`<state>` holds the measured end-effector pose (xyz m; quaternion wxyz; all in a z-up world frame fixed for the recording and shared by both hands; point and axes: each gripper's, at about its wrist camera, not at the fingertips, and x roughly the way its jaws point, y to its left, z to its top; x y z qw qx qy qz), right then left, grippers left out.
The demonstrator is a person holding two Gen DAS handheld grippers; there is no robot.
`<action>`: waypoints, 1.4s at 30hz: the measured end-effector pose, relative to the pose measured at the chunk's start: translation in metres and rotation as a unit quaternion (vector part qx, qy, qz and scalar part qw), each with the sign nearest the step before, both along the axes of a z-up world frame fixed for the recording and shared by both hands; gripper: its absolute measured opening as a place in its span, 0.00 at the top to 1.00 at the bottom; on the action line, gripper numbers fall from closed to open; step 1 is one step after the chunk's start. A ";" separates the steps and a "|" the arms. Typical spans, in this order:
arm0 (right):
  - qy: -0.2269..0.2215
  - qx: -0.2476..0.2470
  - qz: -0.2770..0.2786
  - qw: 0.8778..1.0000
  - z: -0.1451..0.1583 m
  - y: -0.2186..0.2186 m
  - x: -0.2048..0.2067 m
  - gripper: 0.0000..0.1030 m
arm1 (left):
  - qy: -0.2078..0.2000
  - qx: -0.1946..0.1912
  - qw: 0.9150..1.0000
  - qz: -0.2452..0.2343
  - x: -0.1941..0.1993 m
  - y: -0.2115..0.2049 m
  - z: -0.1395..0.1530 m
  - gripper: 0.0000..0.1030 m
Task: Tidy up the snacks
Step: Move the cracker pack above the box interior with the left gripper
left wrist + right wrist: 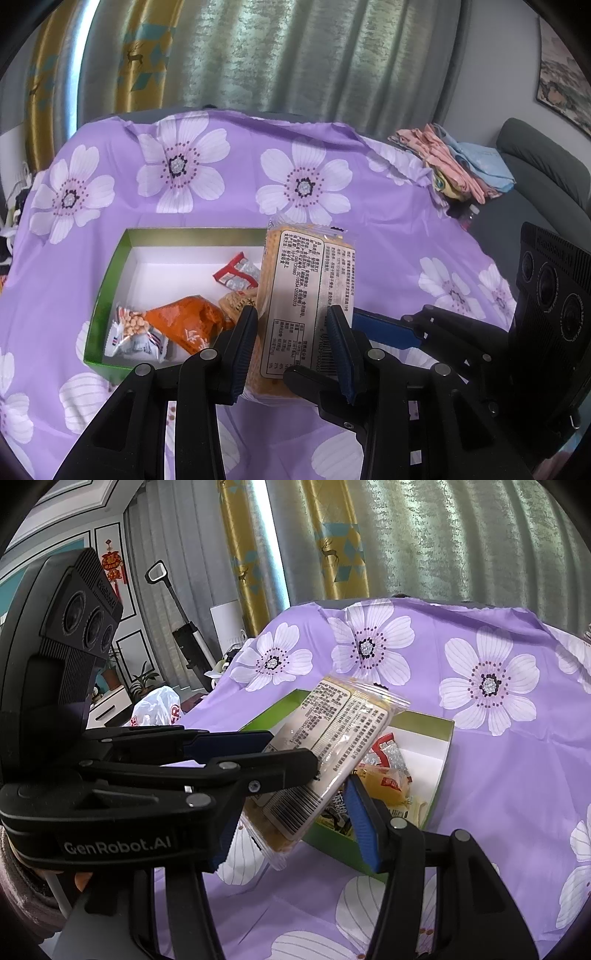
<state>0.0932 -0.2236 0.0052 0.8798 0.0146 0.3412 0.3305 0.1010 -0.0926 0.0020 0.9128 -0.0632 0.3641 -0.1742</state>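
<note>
The left tool (291, 328) grips the cracker pack (295, 295), long axis pointing far, over the green box's (110, 280) right end. Several snack packets (177, 325) lie inside. The right tool (295, 805) stands half-open, holding nothing.

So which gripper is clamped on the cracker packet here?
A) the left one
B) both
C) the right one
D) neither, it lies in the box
A: the left gripper has its jaws pressed on both sides of the cracker packet, held above the green box; the right gripper stands clear.
</note>
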 end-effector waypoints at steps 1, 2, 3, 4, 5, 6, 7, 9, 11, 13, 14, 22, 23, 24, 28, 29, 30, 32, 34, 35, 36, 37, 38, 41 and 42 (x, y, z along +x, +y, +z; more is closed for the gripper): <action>0.000 0.000 0.000 1.000 0.000 0.000 0.000 0.46 | 0.000 0.000 1.000 0.000 -0.001 0.000 0.000 0.62; 0.000 0.000 0.000 1.000 0.000 0.000 0.002 0.46 | 0.000 0.000 1.000 0.000 0.000 0.000 0.000 0.62; -0.001 0.000 0.000 1.000 0.000 0.000 0.002 0.46 | 0.000 0.000 1.000 0.000 0.001 0.000 0.000 0.62; -0.001 0.000 0.000 1.000 0.000 0.000 0.001 0.46 | 0.000 0.000 1.000 0.000 -0.001 0.000 0.000 0.62; -0.002 -0.001 0.000 1.000 0.001 0.000 0.002 0.46 | -0.001 0.000 1.000 0.000 0.002 0.000 0.000 0.62; -0.002 -0.001 0.000 1.000 0.001 0.000 0.003 0.46 | -0.001 0.000 1.000 0.000 -0.001 0.000 -0.001 0.62; -0.003 -0.002 0.000 1.000 0.001 0.000 0.004 0.46 | -0.001 -0.001 1.000 0.000 0.002 0.001 0.000 0.62; -0.005 -0.002 0.000 1.000 0.002 0.000 0.005 0.46 | -0.002 -0.001 1.000 0.000 0.003 0.001 0.001 0.62; -0.005 -0.003 0.000 1.000 0.002 0.001 0.006 0.46 | -0.003 0.000 1.000 0.000 0.007 0.002 0.003 0.62; -0.005 -0.003 0.000 1.000 0.002 0.002 0.007 0.46 | -0.003 0.000 1.000 0.000 0.008 0.002 0.003 0.62; -0.005 -0.003 0.000 1.000 0.002 0.002 0.007 0.46 | -0.003 0.000 1.000 0.000 0.009 0.002 0.004 0.62; -0.006 -0.005 0.001 1.000 0.002 0.002 0.009 0.46 | -0.004 -0.001 1.000 0.000 0.008 0.002 0.003 0.62; -0.006 -0.005 0.000 1.000 0.002 0.002 0.009 0.46 | -0.003 -0.002 1.000 0.000 0.008 0.002 0.003 0.62; -0.006 -0.005 0.000 1.000 0.002 0.003 0.009 0.46 | -0.003 -0.003 1.000 0.000 0.011 0.002 0.003 0.62; -0.006 -0.005 0.001 1.000 0.002 0.003 0.011 0.46 | -0.004 -0.004 1.000 0.000 0.016 0.004 0.004 0.62; -0.006 -0.005 0.000 1.000 0.002 0.003 0.010 0.46 | -0.004 -0.004 1.000 0.000 0.019 0.005 0.005 0.62; -0.007 -0.006 0.000 1.000 0.002 0.003 0.010 0.46 | -0.004 -0.005 1.000 0.000 0.019 0.005 0.004 0.62; -0.006 -0.005 0.001 1.000 0.002 0.003 0.012 0.46 | -0.004 -0.005 1.000 0.000 0.023 0.005 0.005 0.62; -0.006 -0.006 0.000 1.000 0.002 0.003 0.012 0.46 | -0.003 -0.005 1.000 0.000 0.020 0.006 0.004 0.62; -0.006 -0.006 0.000 1.000 0.002 0.004 0.013 0.46 | -0.004 -0.005 1.000 0.000 0.021 0.006 0.004 0.62; -0.005 -0.006 0.000 1.000 0.002 0.005 0.015 0.46 | -0.004 -0.004 1.000 0.000 0.022 0.006 0.004 0.62; -0.005 -0.006 0.000 1.000 0.002 0.005 0.016 0.46 | -0.004 -0.004 1.000 0.000 0.023 0.006 0.004 0.62; -0.005 -0.007 0.000 1.000 0.002 0.006 0.018 0.46 | -0.004 -0.004 1.000 0.000 0.024 0.006 0.004 0.62; -0.005 -0.006 0.000 1.000 0.002 0.007 0.020 0.46 | -0.004 -0.004 1.000 0.000 0.021 0.006 0.003 0.62; -0.006 -0.007 0.000 1.000 0.002 0.007 0.020 0.46 | -0.004 -0.004 1.000 0.000 0.021 0.006 0.003 0.62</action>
